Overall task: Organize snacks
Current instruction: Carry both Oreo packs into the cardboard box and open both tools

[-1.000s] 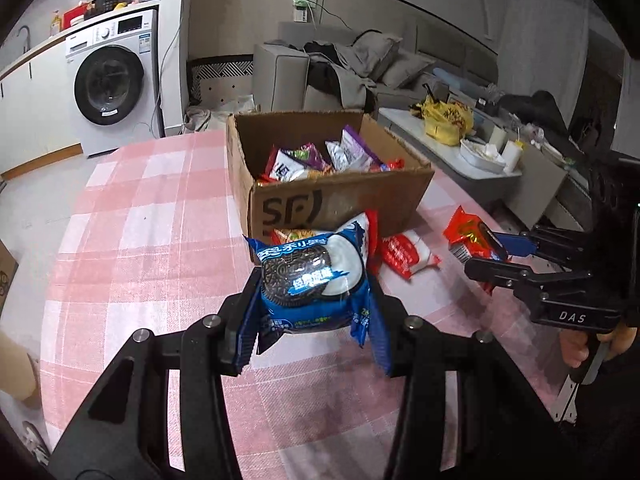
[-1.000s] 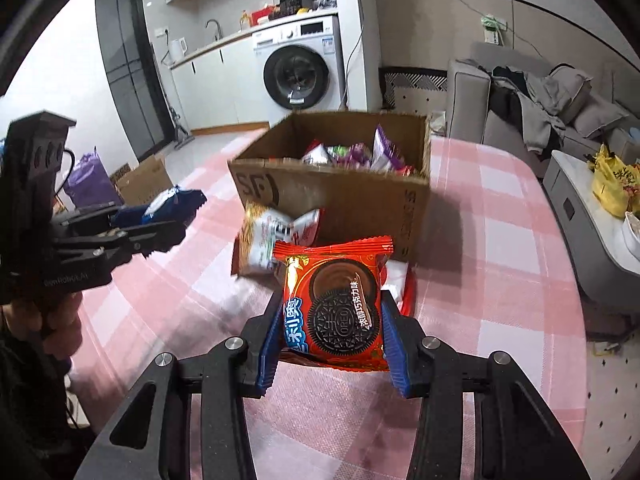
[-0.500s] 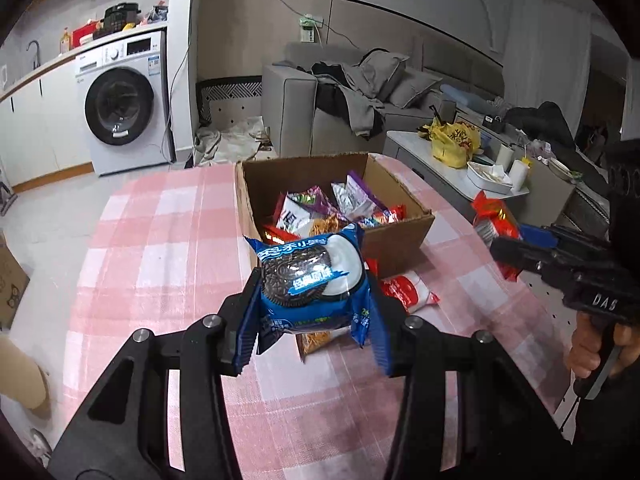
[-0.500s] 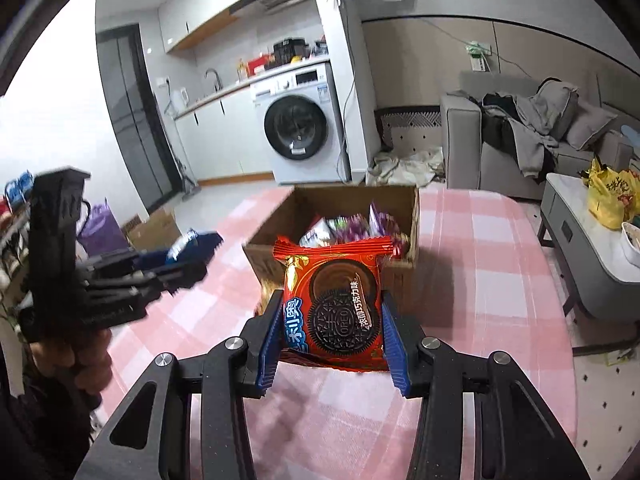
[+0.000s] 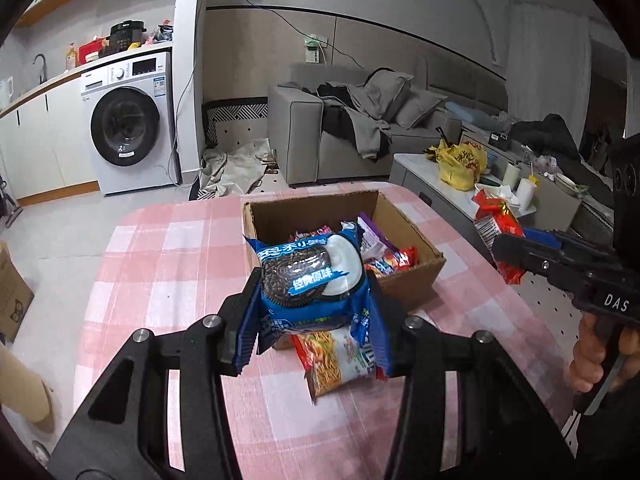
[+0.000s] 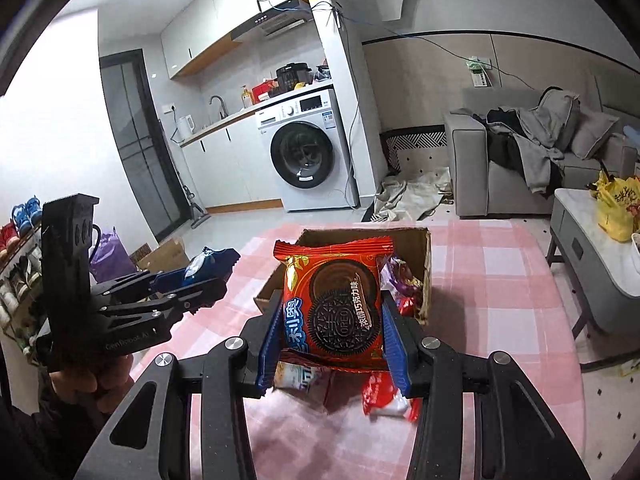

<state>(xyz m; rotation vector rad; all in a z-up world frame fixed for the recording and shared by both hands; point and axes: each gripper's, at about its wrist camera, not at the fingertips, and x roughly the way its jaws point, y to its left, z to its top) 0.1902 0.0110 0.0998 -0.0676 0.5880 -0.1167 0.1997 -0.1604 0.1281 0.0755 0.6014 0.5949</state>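
My left gripper [image 5: 312, 320] is shut on a blue Oreo packet [image 5: 310, 280], held in the air in front of the open cardboard box [image 5: 404, 224]. My right gripper [image 6: 332, 328] is shut on a red Oreo packet [image 6: 336, 304], raised just before the same cardboard box [image 6: 427, 256]. The box holds several snack packets [image 5: 388, 258]. In the left wrist view the right gripper [image 5: 508, 250] shows at the right with its red packet [image 5: 494, 222]. In the right wrist view the left gripper [image 6: 216, 276] shows at the left with its blue packet [image 6: 202, 266].
On the pink checked tablecloth [image 5: 168, 264], a noodle snack packet [image 5: 338, 360] lies before the box, and a red-and-white packet [image 6: 384, 398] lies beside it. A washing machine [image 5: 128, 124], a grey sofa [image 5: 360, 128] and a low table [image 5: 452, 196] stand beyond. A hand [image 5: 596, 356] holds the right gripper.
Both grippers have risen with their packets still clamped, so I look down into the box from higher up. The loose packets on the cloth have dropped lower in both views.
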